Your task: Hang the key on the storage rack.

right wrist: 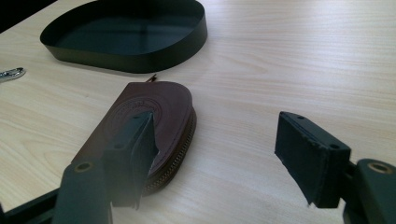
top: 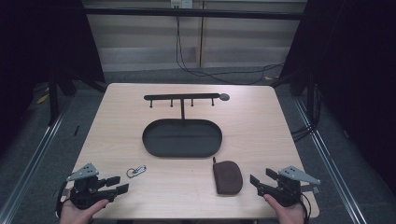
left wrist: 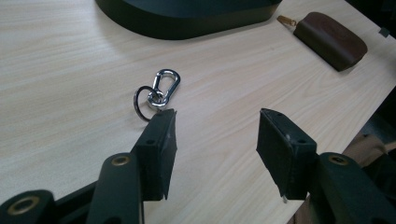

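A small silver metal carabiner clip joined to a dark split key ring (top: 136, 171) lay flat on the pale wooden table (top: 261, 130), in the lower left of the high view, just to the upper right of the left gripper (top: 119, 185). In the left gripper view the same clip and ring (left wrist: 158, 94) sat at centre frame, just beyond the tip of the left-hand jaw and apart from it. The left gripper's (left wrist: 217, 128) jaws stood spread, with bare tabletop between them.

A brown leather zip pouch with one rounded end (top: 227, 176) lay in the lower middle of the high view, to the left of the right gripper (top: 258, 179) and near it. In the right gripper view the pouch (right wrist: 154, 119) filled the centre left, its zip edge facing the camera; the left-hand jaw stood in front of it, and whether it touched could not be told. The right gripper's (right wrist: 215, 140) jaws were also spread, with only table between the pads.

Behind both things, at the centre of the high view, stood a black oval metal tray (top: 182, 148) with a low wall. From its far rim rose a black post carrying a horizontal bar with small hooks (top: 181, 97), seen in the upper middle. A hand (top: 81, 211) held each gripper at the bottom edge.
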`<state>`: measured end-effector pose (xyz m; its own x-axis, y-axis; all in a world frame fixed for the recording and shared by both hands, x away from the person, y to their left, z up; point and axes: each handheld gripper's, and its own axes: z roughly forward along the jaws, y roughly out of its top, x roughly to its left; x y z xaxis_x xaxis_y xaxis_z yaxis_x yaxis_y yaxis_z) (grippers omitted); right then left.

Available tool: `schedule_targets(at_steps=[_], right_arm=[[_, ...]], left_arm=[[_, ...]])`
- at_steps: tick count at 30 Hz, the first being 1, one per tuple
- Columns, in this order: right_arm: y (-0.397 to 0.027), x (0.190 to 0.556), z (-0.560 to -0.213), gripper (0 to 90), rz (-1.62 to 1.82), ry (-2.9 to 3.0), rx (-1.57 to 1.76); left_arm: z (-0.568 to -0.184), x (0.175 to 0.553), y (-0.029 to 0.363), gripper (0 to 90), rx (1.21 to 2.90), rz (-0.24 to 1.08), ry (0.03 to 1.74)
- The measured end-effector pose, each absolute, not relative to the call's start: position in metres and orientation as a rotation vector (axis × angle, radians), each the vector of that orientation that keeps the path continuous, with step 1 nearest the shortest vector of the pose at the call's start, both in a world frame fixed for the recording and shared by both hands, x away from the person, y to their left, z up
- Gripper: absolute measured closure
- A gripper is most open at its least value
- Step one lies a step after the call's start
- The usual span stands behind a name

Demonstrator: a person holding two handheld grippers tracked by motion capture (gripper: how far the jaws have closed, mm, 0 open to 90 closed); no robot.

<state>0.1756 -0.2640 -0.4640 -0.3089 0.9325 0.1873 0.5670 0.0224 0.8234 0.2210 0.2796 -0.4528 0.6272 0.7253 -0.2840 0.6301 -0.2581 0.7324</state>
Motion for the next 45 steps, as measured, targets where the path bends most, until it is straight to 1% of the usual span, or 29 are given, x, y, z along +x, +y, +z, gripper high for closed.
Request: schedule_targets(at_steps=[2, 4, 6, 10, 12, 14, 15, 16, 18, 19, 21, 23, 25, 27, 29, 31, 36, 38, 40, 41, 45], right_arm=[[-0.263, 0.175, -0.464, 29.1, 1.199, 1.901, 1.519], [-0.263, 0.176, -0.464, 29.2, 1.201, 1.901, 1.521], [-0.263, 0.177, -0.465, 29.1, 1.200, 1.908, 1.525], [-0.262, 0.176, -0.464, 29.1, 1.202, 1.918, 1.513], [-0.262, 0.176, -0.464, 29.1, 1.207, 1.916, 1.510], [-0.263, 0.176, -0.464, 29.1, 1.207, 1.915, 1.510], [-0.263, 0.176, -0.464, 29.1, 1.208, 1.916, 1.511], [-0.263, 0.176, -0.464, 29.1, 1.208, 1.917, 1.511], [-0.262, 0.176, -0.464, 29.1, 1.202, 1.916, 1.509], [-0.262, 0.176, -0.465, 29.1, 1.199, 1.918, 1.509], [-0.262, 0.176, -0.464, 29.1, 1.200, 1.914, 1.514], [-0.262, 0.176, -0.464, 29.2, 1.201, 1.912, 1.517], [-0.262, 0.176, -0.464, 29.3, 1.198, 1.913, 1.515], [-0.262, 0.176, -0.464, 29.4, 1.195, 1.912, 1.516], [-0.262, 0.176, -0.465, 29.5, 1.188, 1.910, 1.521], [-0.262, 0.176, -0.465, 29.6, 1.186, 1.911, 1.521], [-0.262, 0.177, -0.465, 29.7, 1.186, 1.913, 1.524], [-0.262, 0.177, -0.465, 29.7, 1.185, 1.914, 1.523], [-0.262, 0.176, -0.465, 29.9, 1.184, 1.913, 1.520], [-0.262, 0.176, -0.465, 30.0, 1.186, 1.915, 1.518], [-0.262, 0.176, -0.465, 30.1, 1.186, 1.918, 1.519]], left_arm=[[-0.451, 0.221, 0.277, 47.7, 1.982, 0.167, 1.115], [-0.451, 0.222, 0.273, 47.7, 2.007, 0.201, 1.122], [-0.451, 0.223, 0.269, 47.5, 2.017, 0.193, 1.129], [-0.446, 0.229, 0.262, 48.0, 2.071, 0.175, 1.082], [-0.444, 0.232, 0.261, 48.9, 2.070, 0.145, 1.060], [-0.441, 0.235, 0.260, 54.2, 2.070, 0.089, 1.009], [-0.439, 0.237, 0.260, 53.8, 2.060, 0.057, 1.002], [-0.437, 0.237, 0.259, 55.0, 2.065, 0.061, 1.006], [-0.432, 0.239, 0.257, 62.2, 2.109, 0.138, 0.979], [-0.429, 0.241, 0.256, 62.8, 2.108, 0.161, 0.963], [-0.425, 0.245, 0.255, 62.9, 2.107, 0.175, 0.940], [-0.422, 0.251, 0.253, 60.3, 2.111, 0.141, 0.943], [-0.420, 0.254, 0.251, 60.0, 2.161, 0.150, 0.956], [-0.418, 0.258, 0.249, 55.5, 2.195, 0.162, 0.965], [-0.419, 0.262, 0.248, 54.8, 2.207, 0.168, 0.970], [-0.419, 0.268, 0.248, 51.5, 2.229, 0.162, 0.991], [-0.418, 0.278, 0.241, 52.3, 2.296, 0.147, 0.977], [-0.419, 0.283, 0.237, 52.6, 2.332, 0.120, 0.965], [-0.420, 0.288, 0.233, 51.1, 2.381, 0.095, 0.951], [-0.421, 0.291, 0.232, 50.7, 2.392, 0.107, 0.957], [-0.421, 0.301, 0.229, 50.0, 2.425, 0.066, 0.959]])
